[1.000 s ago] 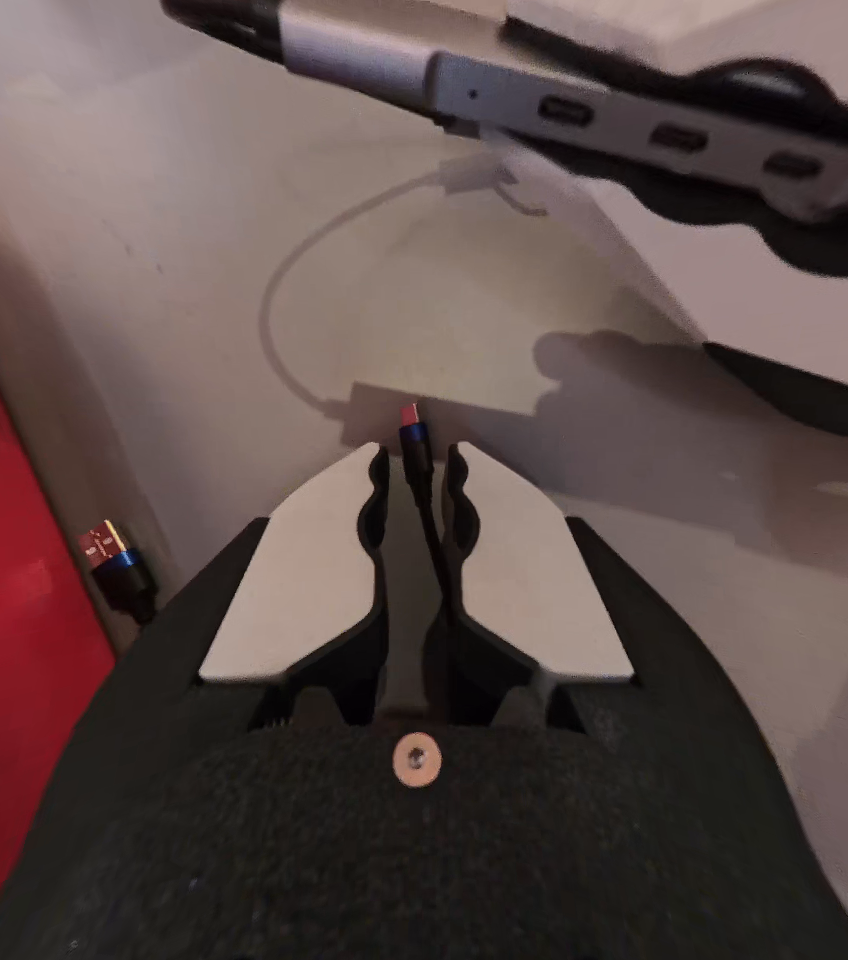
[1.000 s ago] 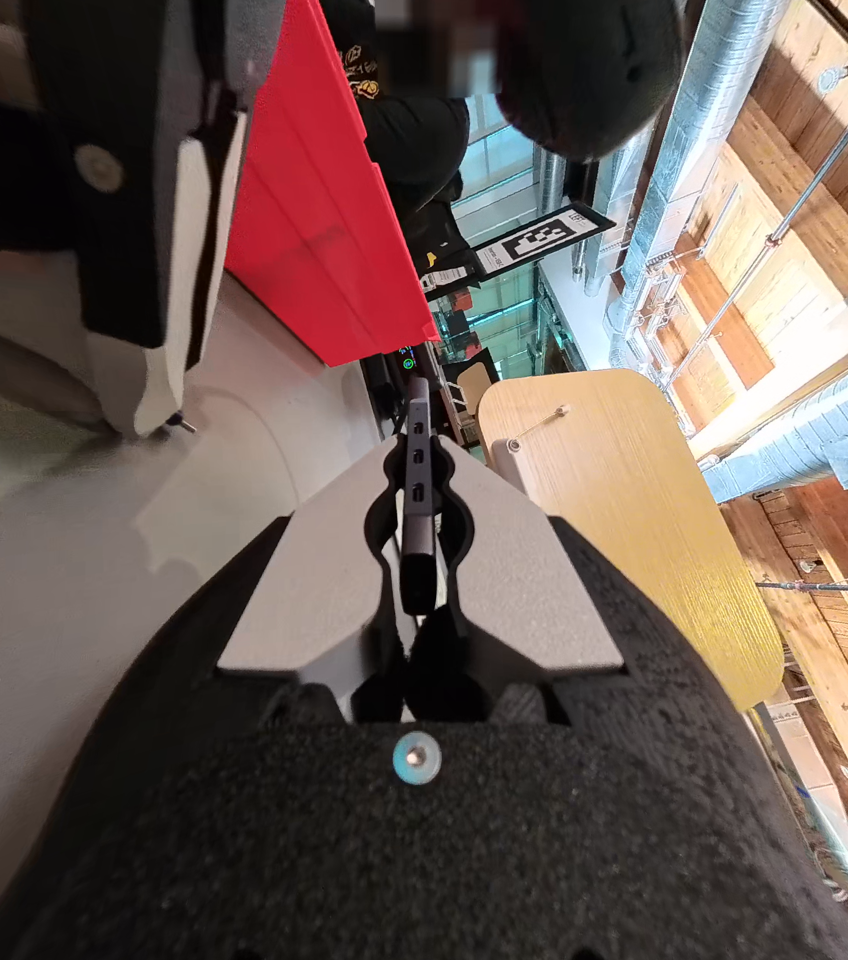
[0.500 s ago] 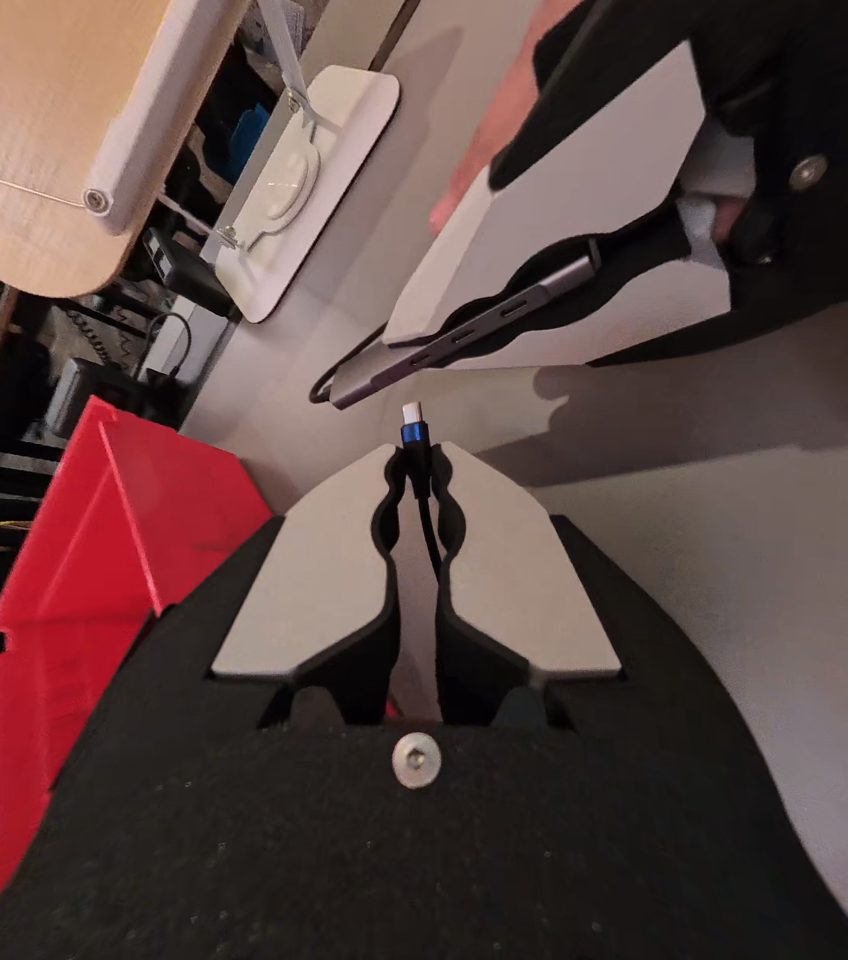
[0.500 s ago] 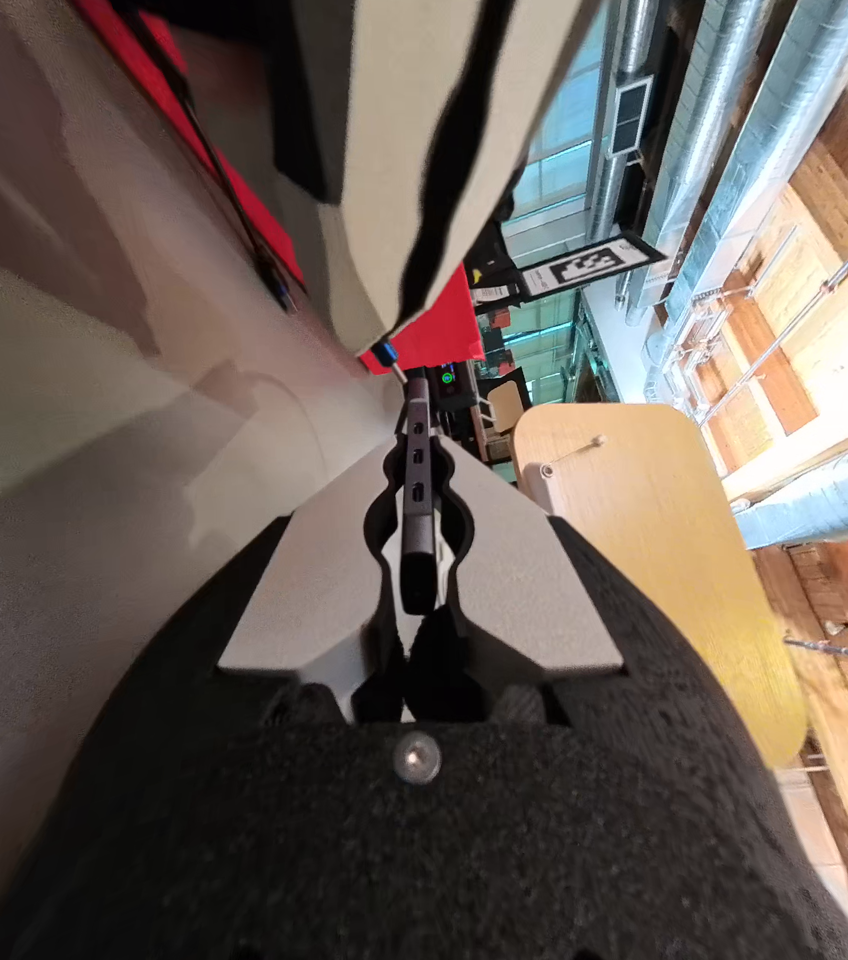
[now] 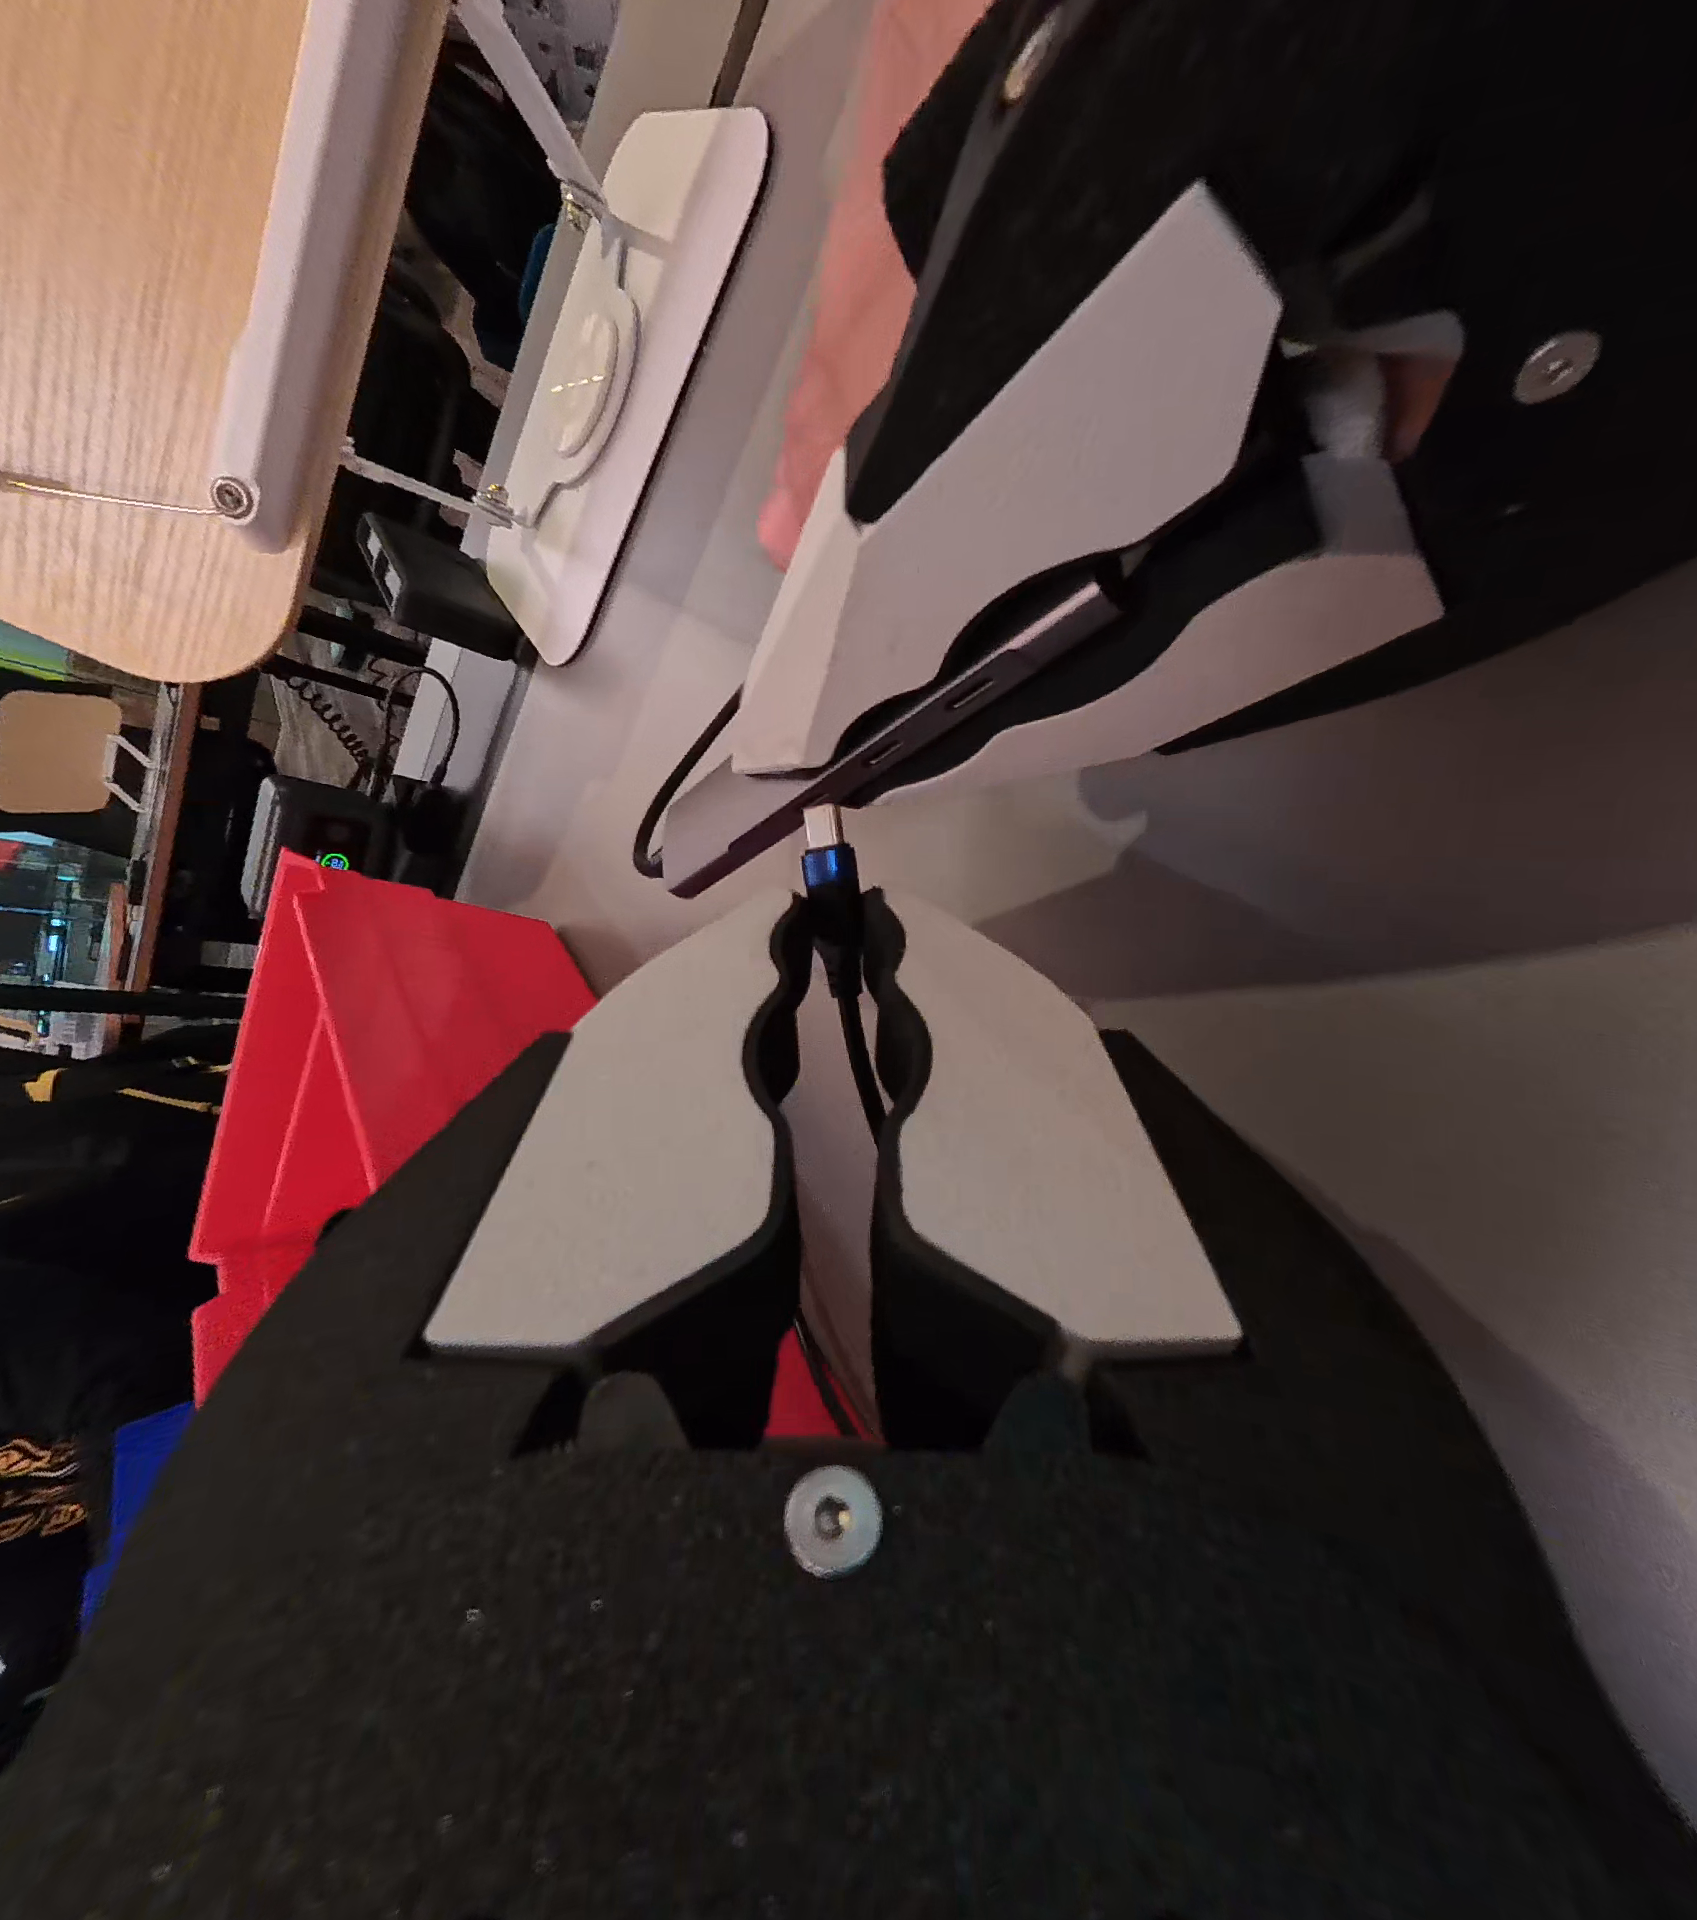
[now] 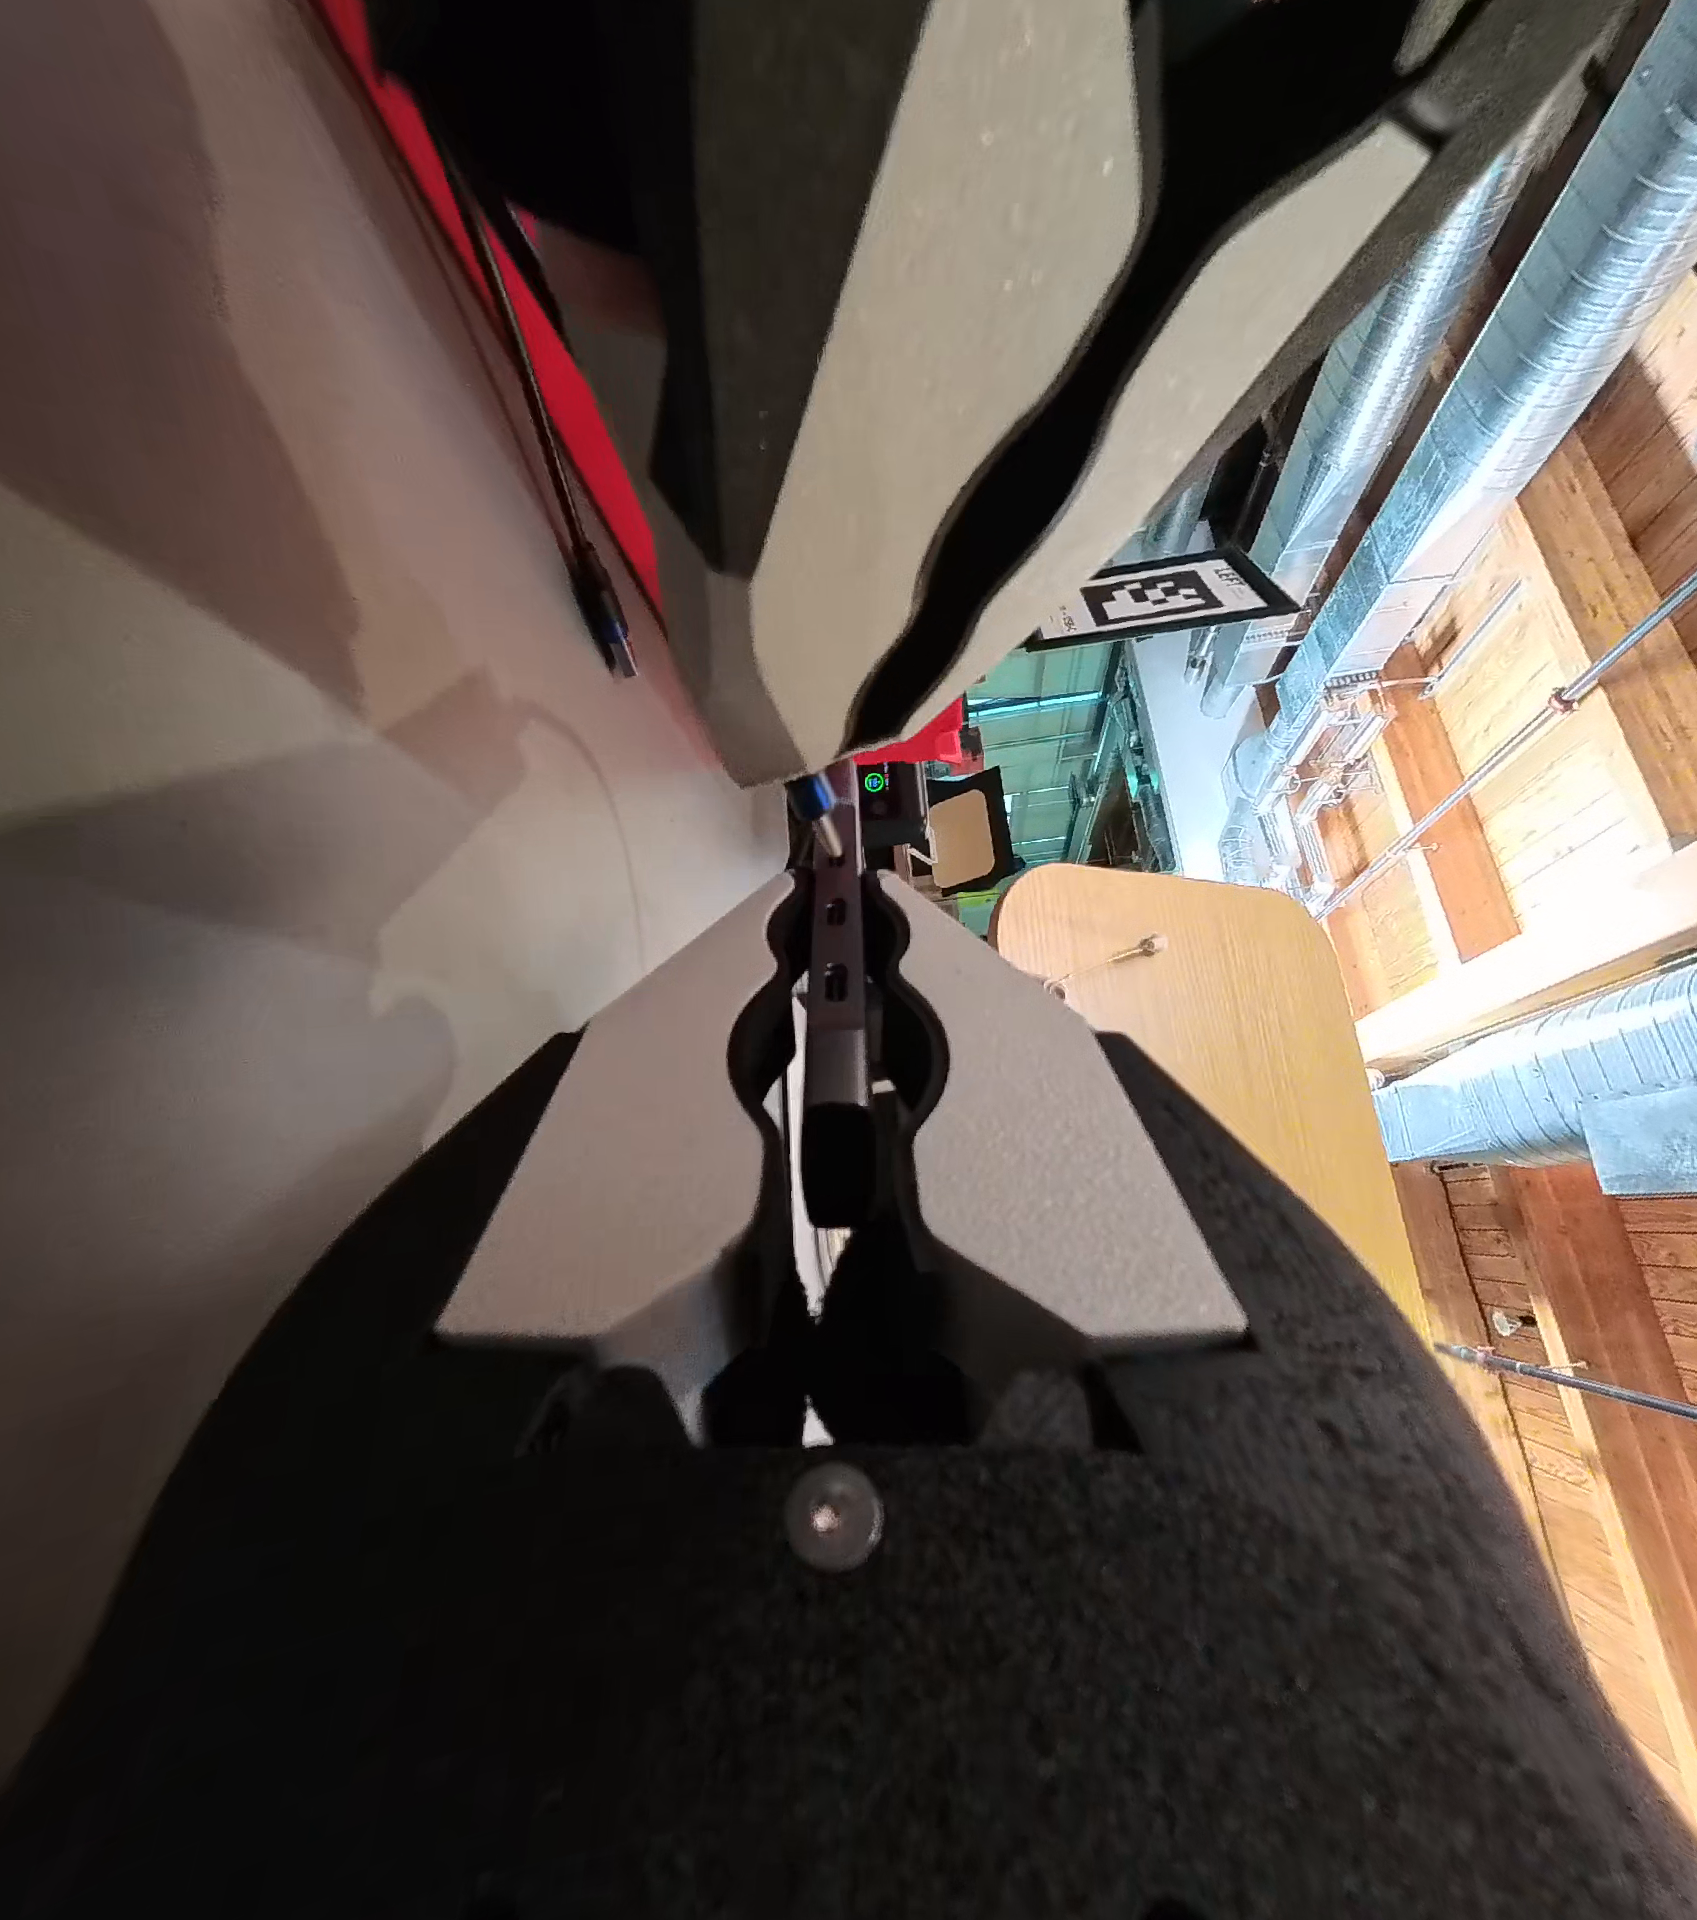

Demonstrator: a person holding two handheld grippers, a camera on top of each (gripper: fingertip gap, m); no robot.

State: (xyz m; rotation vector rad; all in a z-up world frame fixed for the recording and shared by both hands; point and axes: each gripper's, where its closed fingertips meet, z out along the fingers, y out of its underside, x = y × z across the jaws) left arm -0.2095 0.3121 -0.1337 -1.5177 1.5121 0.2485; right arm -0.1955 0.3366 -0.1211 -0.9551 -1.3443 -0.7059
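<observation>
My left gripper (image 5: 836, 920) pinches one blue-collared plug (image 5: 829, 864), tip touching the one grey hub (image 5: 911, 743) clamped in my right gripper (image 6: 836, 894). Pale tabletop (image 5: 1446, 1195) below; one red bin (image 5: 387, 1039) at left, wooden ceiling (image 6: 1654, 727) overhead.

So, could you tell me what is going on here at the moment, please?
A person is working two handheld grippers above a pale table. The left gripper is shut on a black cable just behind its blue-collared plug. The right gripper is shut on a slim grey hub with a row of ports. The plug's metal tip is at the hub's edge, by a port; how far in cannot be told.
</observation>
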